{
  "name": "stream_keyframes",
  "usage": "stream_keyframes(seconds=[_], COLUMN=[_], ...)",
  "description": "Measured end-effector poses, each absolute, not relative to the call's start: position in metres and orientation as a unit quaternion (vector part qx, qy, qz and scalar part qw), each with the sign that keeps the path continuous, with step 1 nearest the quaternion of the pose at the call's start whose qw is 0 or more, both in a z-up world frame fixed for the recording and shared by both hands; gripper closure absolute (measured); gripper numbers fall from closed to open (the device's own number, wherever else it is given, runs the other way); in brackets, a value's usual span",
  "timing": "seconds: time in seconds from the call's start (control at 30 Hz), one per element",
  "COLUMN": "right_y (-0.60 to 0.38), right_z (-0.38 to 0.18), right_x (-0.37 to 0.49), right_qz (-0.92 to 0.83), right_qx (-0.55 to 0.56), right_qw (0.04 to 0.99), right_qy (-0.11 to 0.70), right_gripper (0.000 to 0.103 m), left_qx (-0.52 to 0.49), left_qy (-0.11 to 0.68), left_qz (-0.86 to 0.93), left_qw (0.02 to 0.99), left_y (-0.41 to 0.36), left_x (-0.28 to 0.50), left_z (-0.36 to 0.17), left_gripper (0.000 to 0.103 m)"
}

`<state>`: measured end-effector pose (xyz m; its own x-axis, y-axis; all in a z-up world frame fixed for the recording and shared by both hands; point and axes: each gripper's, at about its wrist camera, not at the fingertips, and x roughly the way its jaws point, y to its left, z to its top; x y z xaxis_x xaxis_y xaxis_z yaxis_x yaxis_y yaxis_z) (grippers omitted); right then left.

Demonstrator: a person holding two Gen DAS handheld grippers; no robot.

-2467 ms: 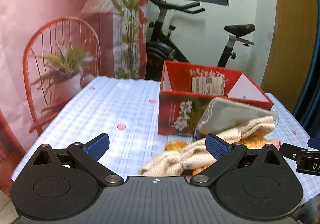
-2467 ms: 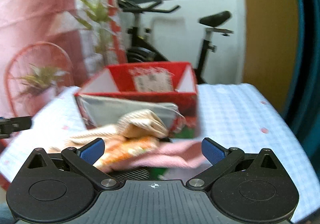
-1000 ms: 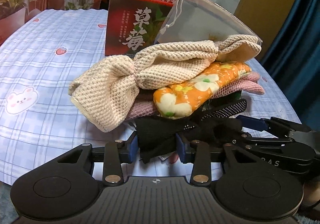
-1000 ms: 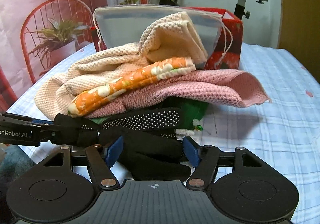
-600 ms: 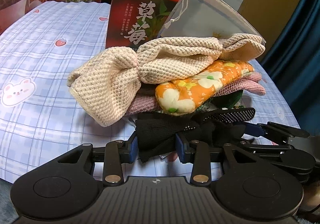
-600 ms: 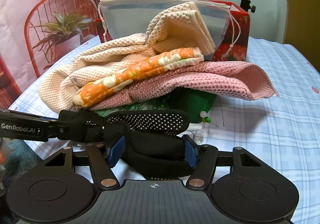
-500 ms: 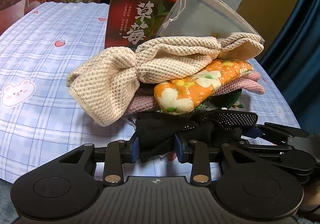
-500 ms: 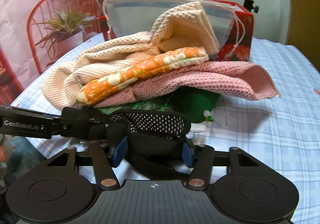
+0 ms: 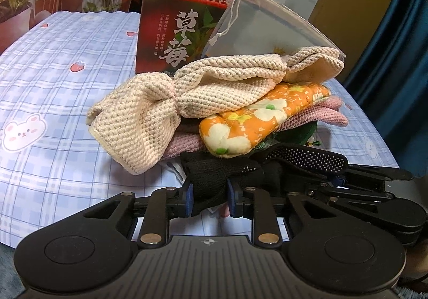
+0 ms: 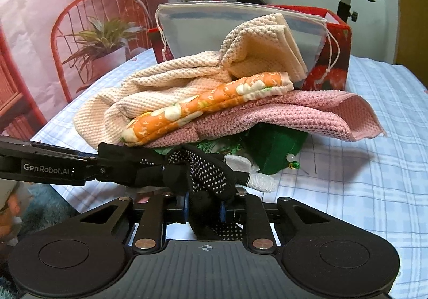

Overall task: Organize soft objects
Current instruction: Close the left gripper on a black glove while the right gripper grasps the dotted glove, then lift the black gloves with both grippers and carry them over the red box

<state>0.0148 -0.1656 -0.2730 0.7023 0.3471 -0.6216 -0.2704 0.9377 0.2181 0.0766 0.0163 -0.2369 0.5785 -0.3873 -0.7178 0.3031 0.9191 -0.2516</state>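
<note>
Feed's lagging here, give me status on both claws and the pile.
Both claws, left and right, closing on the black dotted glove. Glove at the pile's near edge. Cream towel, orange cloth, pink towel stacked just behind.

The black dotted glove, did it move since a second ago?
Yes. In the right wrist view the black dotted glove has been gathered toward the right gripper, its dotted part drawn nearer, off the green cloth; jaws closing on it.

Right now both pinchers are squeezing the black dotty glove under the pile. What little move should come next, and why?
Probably a gentle pull toward the table's near edge. The left gripper and right gripper are closing on the black dotted glove, each with fabric between its jaws. The glove lies at the pile's front edge, partly under the orange flowered pad and pink knitted cloth, so lifting could topple them.
</note>
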Motion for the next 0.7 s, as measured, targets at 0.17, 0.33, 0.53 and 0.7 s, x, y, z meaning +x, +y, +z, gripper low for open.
stream_keyframes(seconds=[0.17,0.33,0.53,0.7], right_y=[-0.166,-0.167,-0.17,-0.174], right_z=[-0.274,-0.267,-0.254,-0.237], right_x=[0.015,0.009,-0.001,-0.01], right_qz=[0.167,0.167,0.168,0.169], right_qx=[0.059,0.065,0.064,0.061], right_qw=[0.921,0.928,0.937,0.948], right_qy=[0.347,0.328,0.298,0.262], right_gripper=[0.085,0.085,0.086,0.086], left_qx=[-0.05,-0.055,-0.063,-0.064], left_qy=[0.41,0.394,0.36,0.332], left_qz=[-0.196,-0.203,-0.213,-0.223], left_qw=[0.889,0.895,0.906,0.914], left_y=[0.018,0.021,0.023,0.022], left_x=[0.074,0.069,0.059,0.053], left_z=[-0.235,-0.229,-0.213,-0.198], left_gripper=[0.077,0.078,0.078,0.078])
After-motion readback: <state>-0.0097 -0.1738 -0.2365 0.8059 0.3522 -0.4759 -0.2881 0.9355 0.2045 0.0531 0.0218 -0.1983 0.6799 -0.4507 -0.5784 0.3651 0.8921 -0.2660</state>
